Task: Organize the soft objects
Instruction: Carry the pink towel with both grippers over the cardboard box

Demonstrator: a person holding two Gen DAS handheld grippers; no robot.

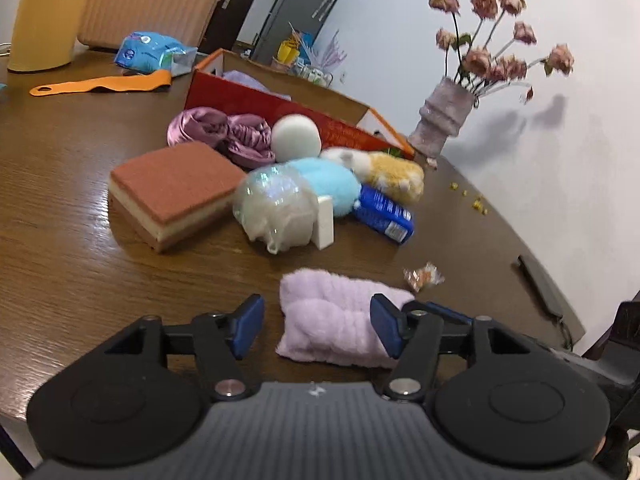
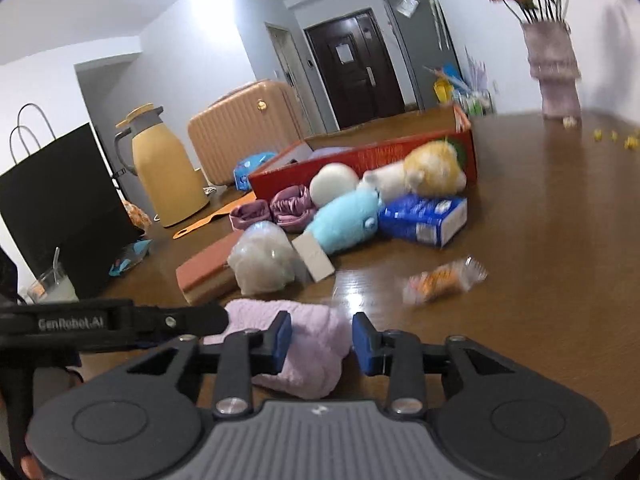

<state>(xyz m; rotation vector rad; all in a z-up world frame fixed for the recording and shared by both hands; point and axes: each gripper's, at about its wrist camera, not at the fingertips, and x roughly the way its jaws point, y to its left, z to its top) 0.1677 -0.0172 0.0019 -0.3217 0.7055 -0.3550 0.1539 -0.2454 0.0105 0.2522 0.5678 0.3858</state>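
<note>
A lilac fluffy cloth [image 1: 336, 320] lies on the brown table just in front of both grippers; it also shows in the right wrist view [image 2: 304, 344]. My left gripper [image 1: 318, 326] is open, its jaws on either side of the cloth. My right gripper [image 2: 322, 344] is open over the cloth's right end. Behind lies a heap: a brown sponge [image 1: 172, 188], a wrapped white puff [image 1: 276, 208], a blue plush [image 1: 328, 184], an orange plush [image 1: 392, 172], a white ball [image 1: 296, 136], purple satin scrunchies [image 1: 224, 132] and a blue tissue pack [image 1: 386, 214]. A red box [image 1: 256, 100] stands open behind them.
A vase of dried flowers [image 1: 444, 116] stands at the back right by the wall. A wrapped candy [image 1: 422, 276] lies right of the cloth. A yellow thermos [image 2: 164, 172], a black paper bag [image 2: 60, 208] and an orange shoehorn [image 1: 100, 84] stand at the left.
</note>
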